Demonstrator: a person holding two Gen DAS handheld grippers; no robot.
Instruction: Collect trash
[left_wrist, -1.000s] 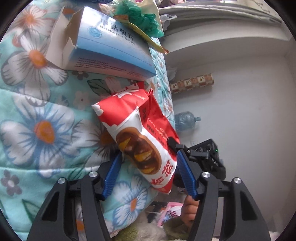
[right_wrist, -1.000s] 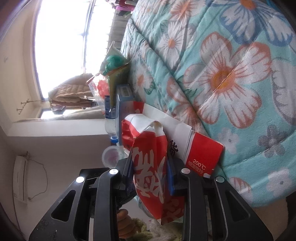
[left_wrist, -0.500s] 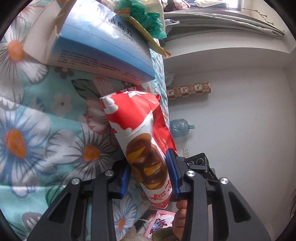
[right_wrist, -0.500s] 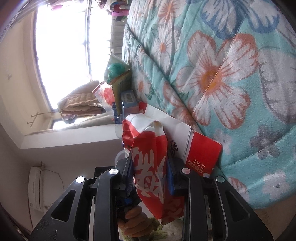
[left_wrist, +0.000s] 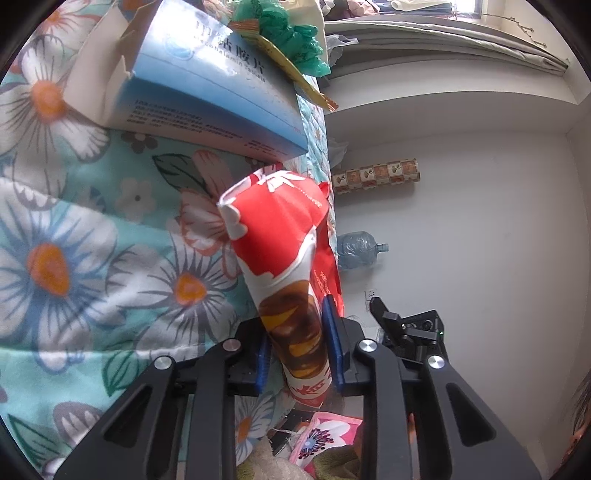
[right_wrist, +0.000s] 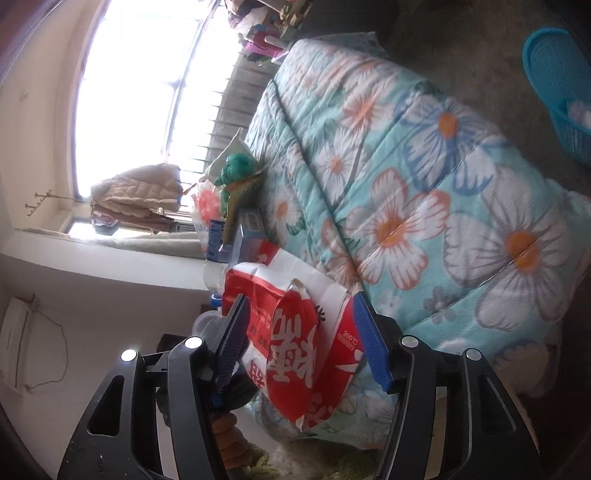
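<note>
Item: red snack wrapper (left_wrist: 286, 266), pinched near its lower end in our left gripper (left_wrist: 295, 349), lying on the floral quilt (left_wrist: 74, 258) at the bed edge; our right gripper (right_wrist: 299, 343) stands wide, its jaws either side of the same wrapper (right_wrist: 291, 343) without pressing it. Ahead of the left gripper: blue medicine box (left_wrist: 207, 85), then green bag (left_wrist: 291, 26). Handling, in our judgement: keep the left pinch firm on the slippery film and lift straight off the quilt, clear of the right gripper.
</note>
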